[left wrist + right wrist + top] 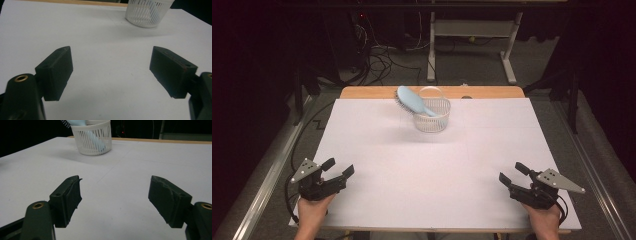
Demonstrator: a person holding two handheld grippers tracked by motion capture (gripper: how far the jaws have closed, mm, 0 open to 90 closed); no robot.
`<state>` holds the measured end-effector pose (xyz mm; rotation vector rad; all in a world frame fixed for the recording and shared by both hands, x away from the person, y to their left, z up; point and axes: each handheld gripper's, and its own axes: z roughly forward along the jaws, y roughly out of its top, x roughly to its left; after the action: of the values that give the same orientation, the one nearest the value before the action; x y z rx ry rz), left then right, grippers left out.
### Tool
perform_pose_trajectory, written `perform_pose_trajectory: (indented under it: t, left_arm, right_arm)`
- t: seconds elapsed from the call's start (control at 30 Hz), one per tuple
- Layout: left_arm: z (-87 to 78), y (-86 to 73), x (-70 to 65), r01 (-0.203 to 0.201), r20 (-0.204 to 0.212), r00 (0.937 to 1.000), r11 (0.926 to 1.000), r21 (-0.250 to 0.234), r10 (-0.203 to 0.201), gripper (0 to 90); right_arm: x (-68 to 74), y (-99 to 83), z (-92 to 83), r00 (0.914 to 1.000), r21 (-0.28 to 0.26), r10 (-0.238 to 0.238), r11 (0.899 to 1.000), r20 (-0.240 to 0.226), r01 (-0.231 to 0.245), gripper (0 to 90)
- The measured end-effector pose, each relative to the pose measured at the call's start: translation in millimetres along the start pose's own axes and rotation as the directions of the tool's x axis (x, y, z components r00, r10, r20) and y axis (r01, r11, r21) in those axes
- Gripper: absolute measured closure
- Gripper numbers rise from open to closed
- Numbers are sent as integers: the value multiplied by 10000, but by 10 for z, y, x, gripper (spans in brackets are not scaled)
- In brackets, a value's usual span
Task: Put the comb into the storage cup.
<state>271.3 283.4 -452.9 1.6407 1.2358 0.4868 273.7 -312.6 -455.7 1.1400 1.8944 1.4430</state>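
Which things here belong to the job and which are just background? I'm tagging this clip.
Job:
hairbrush, handle down in the basket
white basket
left gripper, open
right gripper, open

Background:
white table sheet
desk frame behind
floor cables

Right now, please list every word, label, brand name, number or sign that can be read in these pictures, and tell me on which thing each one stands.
None: no readable text in the three views.
The light blue hairbrush, the white slotted basket that holds it, the white table cover and the grey plates on the left gripper and the right gripper bear no lettering that I can make out.
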Motion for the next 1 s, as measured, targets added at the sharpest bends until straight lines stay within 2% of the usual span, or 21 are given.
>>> perform_pose_trajectory:
  t: [0.27, 0.6, 1.0]
  left_arm:
    - [1, -82, 3, -16, -127, 9999, 10000, 70, 17, 184]
    - [-41, -151, 9, 158, -163, 9997, 9999, -25, -158, 184]
    - [-41, -174, 22, 231, -293, 9993, 9997, -54, -232, 185]
  right_arm:
    - [-4, -9, -38, 10000, -51, 39, 10000, 17, -39, 265]
    - [-1, -10, -41, 10000, -25, -8, 10000, -21, 8, 264]
    - [4, -12, -38, 10000, 19, -49, 10000, 10, 49, 263]
